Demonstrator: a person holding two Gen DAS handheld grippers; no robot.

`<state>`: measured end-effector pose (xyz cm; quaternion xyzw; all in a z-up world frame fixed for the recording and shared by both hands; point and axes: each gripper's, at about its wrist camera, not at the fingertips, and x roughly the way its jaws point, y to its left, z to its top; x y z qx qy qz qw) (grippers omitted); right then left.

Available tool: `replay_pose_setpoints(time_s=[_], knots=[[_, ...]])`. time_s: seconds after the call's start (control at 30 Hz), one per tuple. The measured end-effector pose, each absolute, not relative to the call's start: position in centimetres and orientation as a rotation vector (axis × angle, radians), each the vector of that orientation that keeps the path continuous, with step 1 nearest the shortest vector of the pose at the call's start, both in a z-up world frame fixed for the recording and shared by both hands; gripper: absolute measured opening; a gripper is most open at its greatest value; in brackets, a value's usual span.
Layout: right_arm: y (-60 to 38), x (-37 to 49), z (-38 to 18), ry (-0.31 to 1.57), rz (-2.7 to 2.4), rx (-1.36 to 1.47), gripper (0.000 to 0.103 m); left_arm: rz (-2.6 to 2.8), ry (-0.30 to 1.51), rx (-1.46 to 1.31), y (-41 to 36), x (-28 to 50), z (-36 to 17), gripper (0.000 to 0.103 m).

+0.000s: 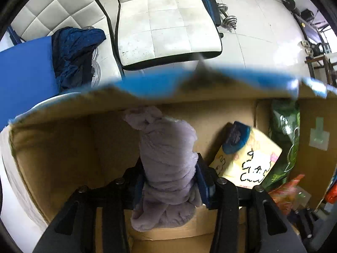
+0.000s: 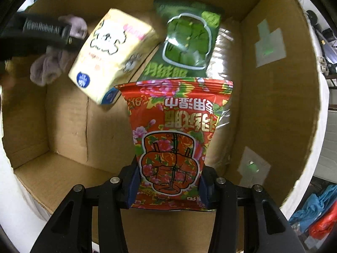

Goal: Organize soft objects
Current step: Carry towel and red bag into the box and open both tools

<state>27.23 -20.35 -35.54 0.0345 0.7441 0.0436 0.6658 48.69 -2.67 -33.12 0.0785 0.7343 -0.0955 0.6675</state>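
We hold both items over the cardboard box (image 2: 273, 105). Left gripper (image 1: 170, 181) is clamped on a lilac fleece roll (image 1: 168, 147): soft, light, best gripped mid-roll. Right gripper (image 2: 168, 181) pinches a red floral wet-wipe pack (image 2: 174, 130): slick, pliable film, near the box's right wall.
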Motion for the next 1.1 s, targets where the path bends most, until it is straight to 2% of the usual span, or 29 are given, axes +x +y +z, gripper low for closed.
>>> replay_pose_setpoints(time_s=[0.03, 0.1, 0.17, 0.2, 0.33, 0.4, 0.47, 0.5, 0.53, 0.57, 1.1], knots=[[-20.2, 27.2, -35.6, 1.685, 0.097, 0.072, 0.050, -0.210, 1.652, 0.176, -2.5, 48.9, -32.8, 0.053], [-20.0, 27.3, -35.6, 1.696, 0.095, 0.069, 0.053, -0.207, 1.628, 0.166, -2.0, 49.0, -31.9, 0.058], [-20.1, 27.2, -35.5, 1.694, 0.091, 0.085, 0.063, -0.207, 1.628, 0.159, -1.7, 49.1, -31.3, 0.069], [-20.1, 27.1, -35.4, 1.694, 0.085, 0.093, 0.067, -0.212, 1.627, 0.144, -1.4, 49.0, -30.9, 0.069], [-20.5, 26.9, -34.6, 1.689, 0.072, 0.134, 0.068, -0.222, 1.611, 0.097, -0.7, 48.2, -29.2, 0.069], [-21.5, 27.2, -33.6, 1.680, 0.069, 0.155, 0.081, -0.228, 1.586, 0.076, -0.2, 47.4, -28.1, 0.073], [-21.6, 27.2, -32.4, 1.653, 0.063, 0.185, 0.099, -0.232, 1.557, 0.061, 0.3, 46.4, -27.2, 0.090], [-21.6, 26.9, -31.8, 1.635, 0.061, 0.199, 0.103, -0.218, 1.524, 0.072, 0.7, 45.6, -26.3, 0.095], [-21.8, 26.7, -31.1, 1.608, 0.056, 0.217, 0.103, -0.203, 1.494, 0.092, 0.9, 44.9, -25.8, 0.101], [-22.2, 26.4, -30.3, 1.581, 0.047, 0.228, 0.103, -0.197, 1.472, 0.114, 1.0, 44.2, -25.3, 0.102], [-23.3, 19.0, -19.9, 1.318, 0.019, 0.162, 0.103, -0.249, 1.162, 0.084, 2.6, 29.2, -14.4, 0.102]])
